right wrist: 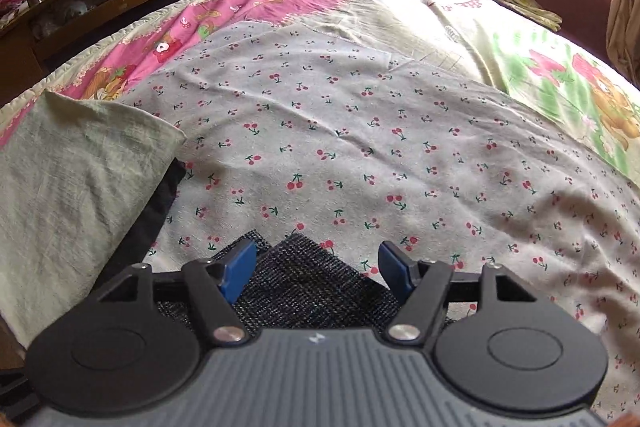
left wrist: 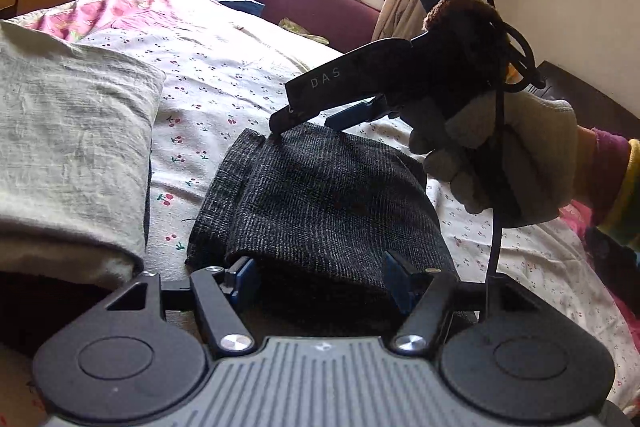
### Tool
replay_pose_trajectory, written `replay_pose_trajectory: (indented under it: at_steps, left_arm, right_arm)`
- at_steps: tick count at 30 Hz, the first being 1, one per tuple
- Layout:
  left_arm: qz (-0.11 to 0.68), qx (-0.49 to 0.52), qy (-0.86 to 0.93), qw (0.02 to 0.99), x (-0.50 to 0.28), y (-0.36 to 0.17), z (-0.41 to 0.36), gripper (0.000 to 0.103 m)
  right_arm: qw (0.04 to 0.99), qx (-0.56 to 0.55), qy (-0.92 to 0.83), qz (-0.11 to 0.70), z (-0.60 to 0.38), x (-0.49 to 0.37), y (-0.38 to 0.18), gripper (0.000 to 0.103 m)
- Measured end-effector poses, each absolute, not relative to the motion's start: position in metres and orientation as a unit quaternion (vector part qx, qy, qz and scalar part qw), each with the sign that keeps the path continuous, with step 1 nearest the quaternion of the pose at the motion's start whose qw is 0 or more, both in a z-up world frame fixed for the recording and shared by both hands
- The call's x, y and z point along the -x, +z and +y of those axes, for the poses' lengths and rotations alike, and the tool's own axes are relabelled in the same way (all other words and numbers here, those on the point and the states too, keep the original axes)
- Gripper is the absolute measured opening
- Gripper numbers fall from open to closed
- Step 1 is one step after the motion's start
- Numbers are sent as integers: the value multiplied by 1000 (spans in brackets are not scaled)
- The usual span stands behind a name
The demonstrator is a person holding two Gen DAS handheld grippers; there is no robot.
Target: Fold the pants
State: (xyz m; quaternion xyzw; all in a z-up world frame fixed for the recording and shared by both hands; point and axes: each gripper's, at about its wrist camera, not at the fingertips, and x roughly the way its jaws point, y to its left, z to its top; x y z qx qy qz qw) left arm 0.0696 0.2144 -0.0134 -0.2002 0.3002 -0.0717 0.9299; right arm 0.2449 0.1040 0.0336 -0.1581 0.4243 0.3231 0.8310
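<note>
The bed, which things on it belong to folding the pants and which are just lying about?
Job:
pants
left gripper
right gripper

Lying about:
pale pillow
cherry sheet
pink quilt

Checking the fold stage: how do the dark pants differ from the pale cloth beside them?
The pants are dark grey tweed; the cloth is pale and crinkled. The pants lie between the bed's cherry sheet and both grippers; the cloth sits left, untouched. Both look folded.
</note>
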Motion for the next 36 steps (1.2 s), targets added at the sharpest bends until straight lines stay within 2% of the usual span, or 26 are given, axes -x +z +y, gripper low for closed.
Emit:
replay_pose_trajectory:
  at_steps: [2,3,4,5,7,10,21,26,36]
  left_arm:
    - [297,200,-65,931,-69,-14,212,76]
    - [294,200,-61,933,-67,-14,212,72]
    - [291,199,-55,934,-66,-14,213,64]
    - [288,201,-49,935,-65,-13,213,60]
    - [281,211,-38,935,-63,-14,217,40]
    - [272,245,-34,930,-59,-17,227,30]
    - [229,240,8,943,-41,-6,234,26]
    - [258,272,22,927,-51,-25,247,26]
    - [283,225,39,931,-51,-22,243,27]
  right_arm:
    - [814,142,339,449,103,-255,23,68]
    - [810,134,343,457,102,-258,20,65]
    - [805,120,352,461,100,-261,18,45]
    - [801,107,362,466,98,-261,18,29]
    - [800,106,366,464,98,-258,20,23]
    - [803,103,373,453,93,-251,26,17]
    - [827,31,380,414,94,-252,48,14]
    - [834,12,362,415,102,-256,23,14]
    - [837,2,333,433,124,-270,-33,14]
